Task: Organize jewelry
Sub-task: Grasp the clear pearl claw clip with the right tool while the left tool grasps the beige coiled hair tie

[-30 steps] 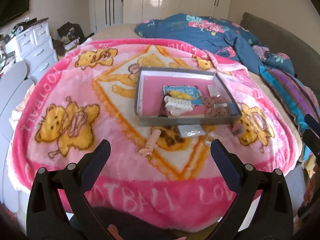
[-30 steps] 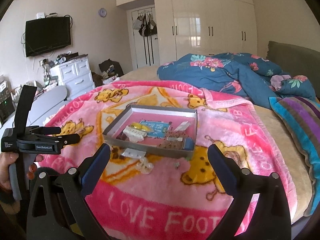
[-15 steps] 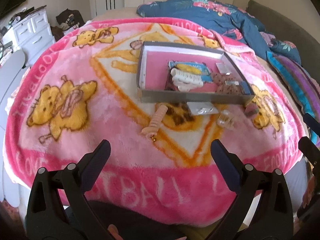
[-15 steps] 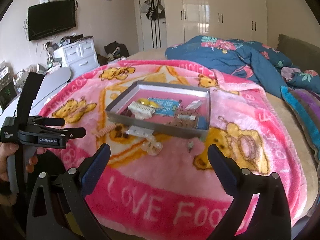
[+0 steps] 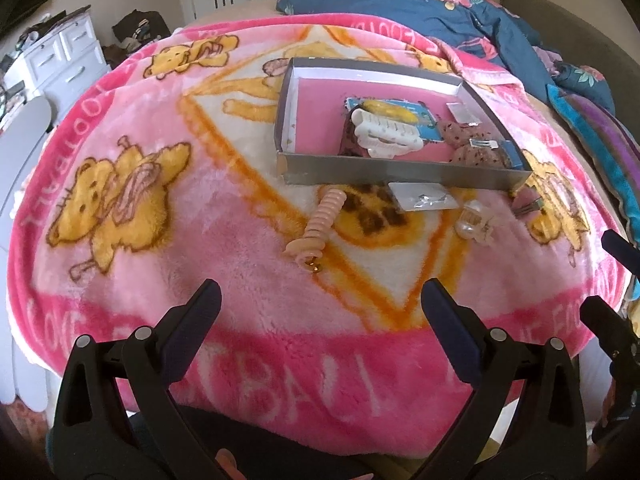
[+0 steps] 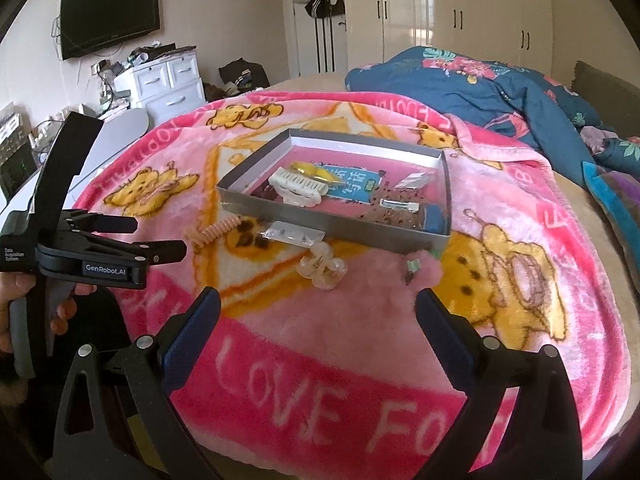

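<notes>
A grey shallow box sits on the pink blanket and holds a white claw clip, a blue packet and other small pieces. In front of it lie a pink spiral hair tie, a clear bag with jewelry, a clear hair clip and a small pink clip. My left gripper is open, just short of the hair tie. My right gripper is open, near the clear hair clip.
The pink bear blanket covers the bed. A blue floral duvet and a striped pillow lie at the back right. White drawers stand to the left, off the bed.
Both grippers have moved forward and lower towards the loose pieces in front of the box. Both stayed open and empty.
</notes>
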Action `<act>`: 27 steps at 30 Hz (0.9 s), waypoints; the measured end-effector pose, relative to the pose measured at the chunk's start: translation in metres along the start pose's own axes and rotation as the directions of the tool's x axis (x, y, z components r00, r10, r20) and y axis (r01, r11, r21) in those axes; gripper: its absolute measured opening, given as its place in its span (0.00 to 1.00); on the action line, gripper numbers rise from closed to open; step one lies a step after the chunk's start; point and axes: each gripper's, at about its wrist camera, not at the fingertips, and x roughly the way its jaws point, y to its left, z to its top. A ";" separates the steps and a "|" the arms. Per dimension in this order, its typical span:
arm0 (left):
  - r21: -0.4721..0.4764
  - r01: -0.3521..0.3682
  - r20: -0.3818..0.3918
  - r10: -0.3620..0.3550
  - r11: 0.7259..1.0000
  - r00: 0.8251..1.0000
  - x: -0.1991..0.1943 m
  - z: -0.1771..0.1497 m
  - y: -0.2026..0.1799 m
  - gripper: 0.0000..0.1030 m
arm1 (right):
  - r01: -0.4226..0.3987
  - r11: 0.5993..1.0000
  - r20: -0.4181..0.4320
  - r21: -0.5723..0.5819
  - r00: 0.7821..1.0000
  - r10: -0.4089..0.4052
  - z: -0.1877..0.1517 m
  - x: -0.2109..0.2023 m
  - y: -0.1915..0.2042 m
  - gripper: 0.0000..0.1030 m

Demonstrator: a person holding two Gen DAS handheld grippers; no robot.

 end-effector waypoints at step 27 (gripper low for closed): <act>-0.093 0.020 -0.143 -0.033 0.995 0.989 0.072 0.036 0.023 0.90 | 0.018 0.990 -0.210 -0.138 0.977 -0.047 0.022 0.135 0.000 0.80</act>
